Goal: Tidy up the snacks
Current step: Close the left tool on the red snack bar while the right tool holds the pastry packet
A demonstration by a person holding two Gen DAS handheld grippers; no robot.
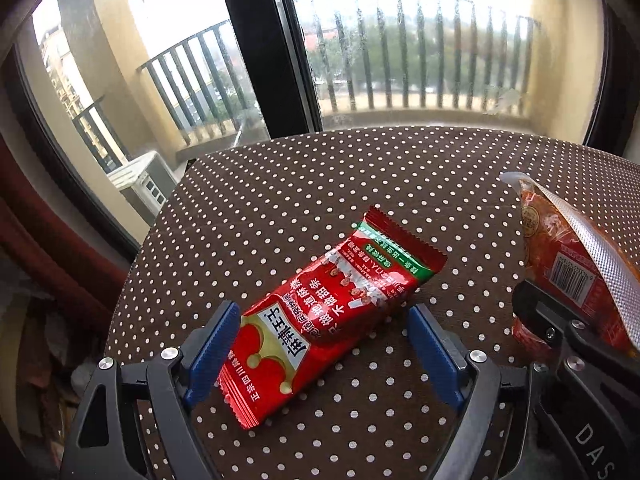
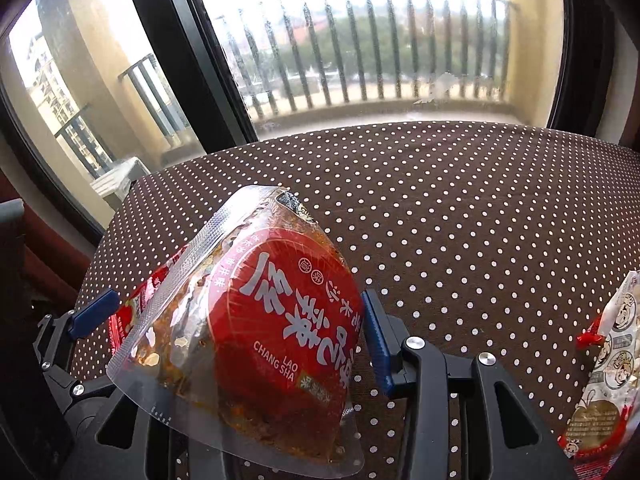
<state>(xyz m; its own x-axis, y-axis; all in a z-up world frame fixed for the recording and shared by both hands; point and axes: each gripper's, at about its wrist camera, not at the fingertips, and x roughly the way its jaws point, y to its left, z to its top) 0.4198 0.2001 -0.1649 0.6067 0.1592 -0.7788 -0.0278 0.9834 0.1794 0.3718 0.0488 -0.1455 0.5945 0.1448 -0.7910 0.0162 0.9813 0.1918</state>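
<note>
A long red snack packet point(image 1: 328, 312) sits slantwise between the blue pads of my left gripper point(image 1: 324, 308). Both pad tips touch its sides, just over the brown polka-dot tablecloth point(image 1: 360, 180), so the gripper is shut on it. My right gripper point(image 2: 304, 308) is shut on a clear pouch with a round red label point(image 2: 256, 328) and holds it tilted above the cloth; the pouch hides its left finger. In the left wrist view, that pouch point(image 1: 568, 256) and the right gripper point(image 1: 540, 320) are close by on the right. The left gripper's blue pad point(image 2: 96, 312) shows in the right wrist view.
A white and red snack packet point(image 2: 608, 360) lies at the right edge of the round table point(image 2: 440, 200). A large window with a dark frame point(image 1: 260, 48) stands behind the table, with a balcony railing outside. The table's rim drops off at the left.
</note>
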